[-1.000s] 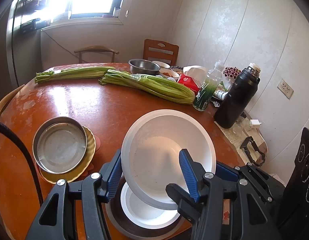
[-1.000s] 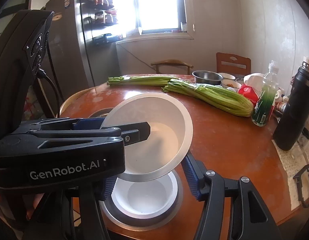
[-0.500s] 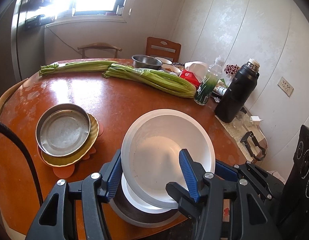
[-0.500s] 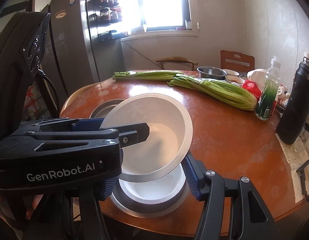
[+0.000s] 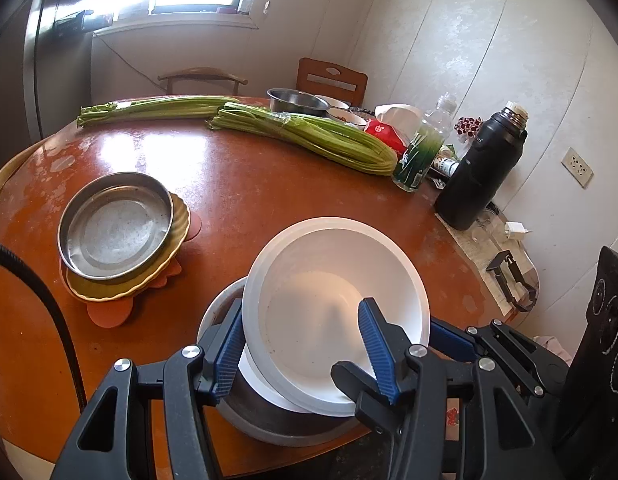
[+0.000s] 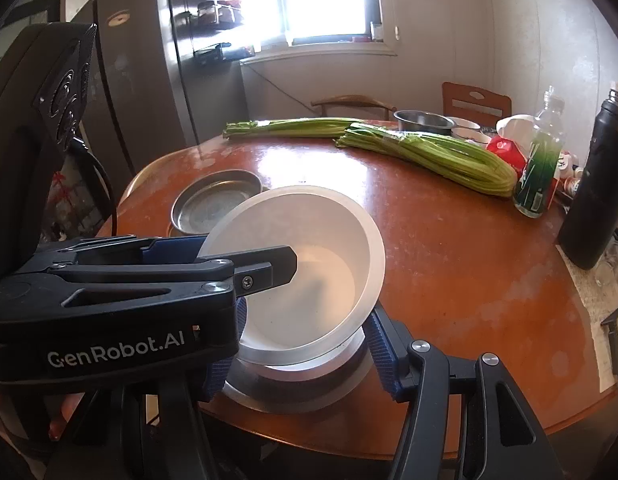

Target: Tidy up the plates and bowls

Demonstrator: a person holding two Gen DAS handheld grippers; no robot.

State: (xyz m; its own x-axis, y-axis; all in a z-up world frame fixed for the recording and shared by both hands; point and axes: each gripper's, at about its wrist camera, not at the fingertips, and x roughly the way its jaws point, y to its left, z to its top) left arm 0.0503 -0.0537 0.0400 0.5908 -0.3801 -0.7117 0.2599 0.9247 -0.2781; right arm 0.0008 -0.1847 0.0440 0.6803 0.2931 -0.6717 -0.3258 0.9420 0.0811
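Two bowls are nesting: left gripper (image 5: 301,344) clamps the white bowl (image 5: 337,300), tilted over the steel bowl (image 5: 229,404). Right gripper (image 6: 305,356) stands apart. Next: settle it, release.

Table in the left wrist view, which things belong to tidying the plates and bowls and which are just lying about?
Job:
- large white bowl, held tilted by the left hand-held gripper
- white dish beneath
- steel pan on yellow plate

Lying about:
- celery
- green bottle
- black flask

White bowl (image 5: 337,292), reddish-brown table (image 5: 237,184), green celery (image 5: 309,136), black flask (image 5: 481,176).
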